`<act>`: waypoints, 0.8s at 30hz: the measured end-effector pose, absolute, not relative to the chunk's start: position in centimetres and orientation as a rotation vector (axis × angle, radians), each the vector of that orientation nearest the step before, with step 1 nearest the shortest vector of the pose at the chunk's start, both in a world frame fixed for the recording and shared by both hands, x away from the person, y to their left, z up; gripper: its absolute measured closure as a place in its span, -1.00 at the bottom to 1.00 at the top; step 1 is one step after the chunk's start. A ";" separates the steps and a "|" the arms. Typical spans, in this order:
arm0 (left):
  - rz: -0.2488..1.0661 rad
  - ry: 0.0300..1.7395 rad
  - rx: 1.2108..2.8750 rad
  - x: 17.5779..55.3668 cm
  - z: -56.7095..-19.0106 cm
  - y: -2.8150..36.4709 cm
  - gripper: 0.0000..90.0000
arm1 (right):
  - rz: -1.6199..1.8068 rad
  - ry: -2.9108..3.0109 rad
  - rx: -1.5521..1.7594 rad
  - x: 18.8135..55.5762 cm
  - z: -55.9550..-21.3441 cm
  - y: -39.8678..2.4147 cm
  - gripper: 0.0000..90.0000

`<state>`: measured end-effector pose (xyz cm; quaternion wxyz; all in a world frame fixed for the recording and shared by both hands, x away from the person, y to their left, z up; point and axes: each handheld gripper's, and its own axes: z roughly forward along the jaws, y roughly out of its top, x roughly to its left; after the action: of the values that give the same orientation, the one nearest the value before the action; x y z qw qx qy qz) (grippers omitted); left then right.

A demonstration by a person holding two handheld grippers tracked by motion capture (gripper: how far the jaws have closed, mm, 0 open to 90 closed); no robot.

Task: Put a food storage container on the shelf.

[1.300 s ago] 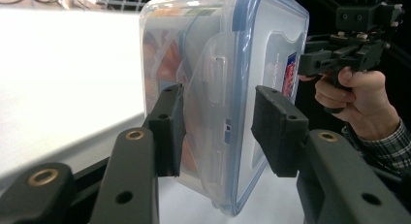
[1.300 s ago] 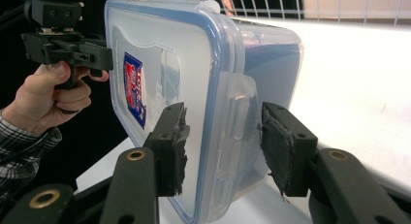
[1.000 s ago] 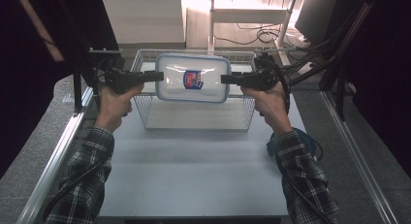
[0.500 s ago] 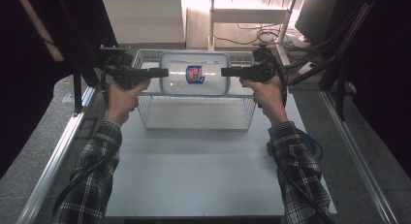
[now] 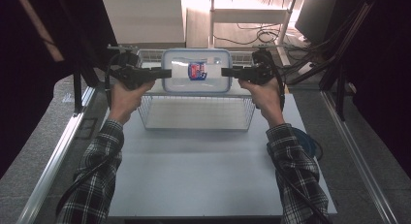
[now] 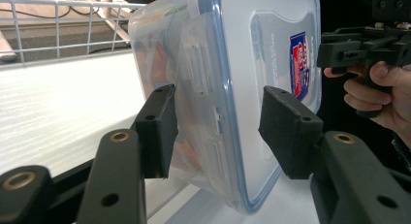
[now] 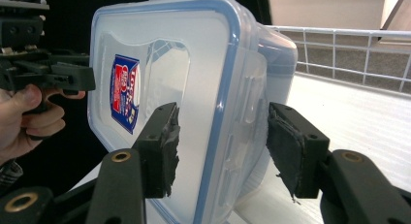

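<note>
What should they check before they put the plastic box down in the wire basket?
1. Left gripper around the container's short end: ok; one pad touches, the other shows a gap.
2. Right gripper around the opposite end: ok, though both pads show gaps.
3. Blue-rimmed lid seated all round: cannot tell.
4. Container level: ok in the high view.
5. Wire basket below it has bare floor: ok.
6. Firm grip: cannot tell.

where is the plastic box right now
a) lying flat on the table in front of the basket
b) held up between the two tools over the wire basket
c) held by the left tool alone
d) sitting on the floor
b: in the high view the plastic box hangs above the wire basket, with the left tool at one end and the right tool at the other.
</note>
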<state>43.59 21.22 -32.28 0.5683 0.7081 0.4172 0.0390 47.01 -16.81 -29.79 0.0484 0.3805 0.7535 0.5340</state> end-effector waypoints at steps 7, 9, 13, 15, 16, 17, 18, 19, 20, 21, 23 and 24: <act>0.130 1.015 1.737 43.9 -32.9 20.6 0.05 | 1.576 2.298 1.154 47.0 -30.0 -16.5 -0.15; 0.120 1.024 1.708 44.1 -33.2 20.7 0.02 | 1.590 2.273 1.184 47.2 -30.4 -16.5 -0.16; 0.095 1.023 1.681 44.4 -33.4 20.9 0.02 | 1.560 2.277 1.159 47.2 -30.3 -16.6 -0.01; 0.109 1.028 1.689 44.3 -33.2 20.8 0.02 | 1.506 2.274 1.141 47.0 -30.1 -16.2 -0.04; 0.138 1.041 1.682 44.1 -33.0 20.7 0.03 | 1.480 2.266 1.129 46.9 -30.1 -15.9 -0.05; 0.138 1.041 1.682 44.1 -33.0 20.7 0.03 | 1.480 2.266 1.129 46.9 -30.1 -15.9 -0.05; 0.166 1.052 1.677 44.0 -32.9 20.7 0.03 | 1.472 2.263 1.125 46.9 -30.1 -15.8 -0.03; 0.193 1.064 1.668 44.0 -32.8 20.7 0.03 | 1.467 2.260 1.125 46.9 -30.1 -15.7 -0.03; 0.216 1.073 1.658 43.9 -32.7 20.6 0.03 | 1.464 2.253 1.127 46.8 -30.2 -15.6 -0.02; 0.224 1.073 1.656 43.9 -32.7 20.6 0.03 | 1.476 2.245 1.140 46.8 -30.2 -15.7 0.05; 0.257 1.078 1.665 43.9 -32.4 20.5 0.05 | 1.478 2.230 1.145 46.8 -30.1 -15.8 0.12; 0.274 1.077 1.668 43.8 -32.3 20.4 0.07 | 1.474 2.225 1.146 46.8 -30.1 -15.7 0.14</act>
<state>43.84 20.38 -32.32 0.5385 0.7012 0.4529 0.1151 46.83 -15.73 -30.06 0.1180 0.3917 0.7607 0.5040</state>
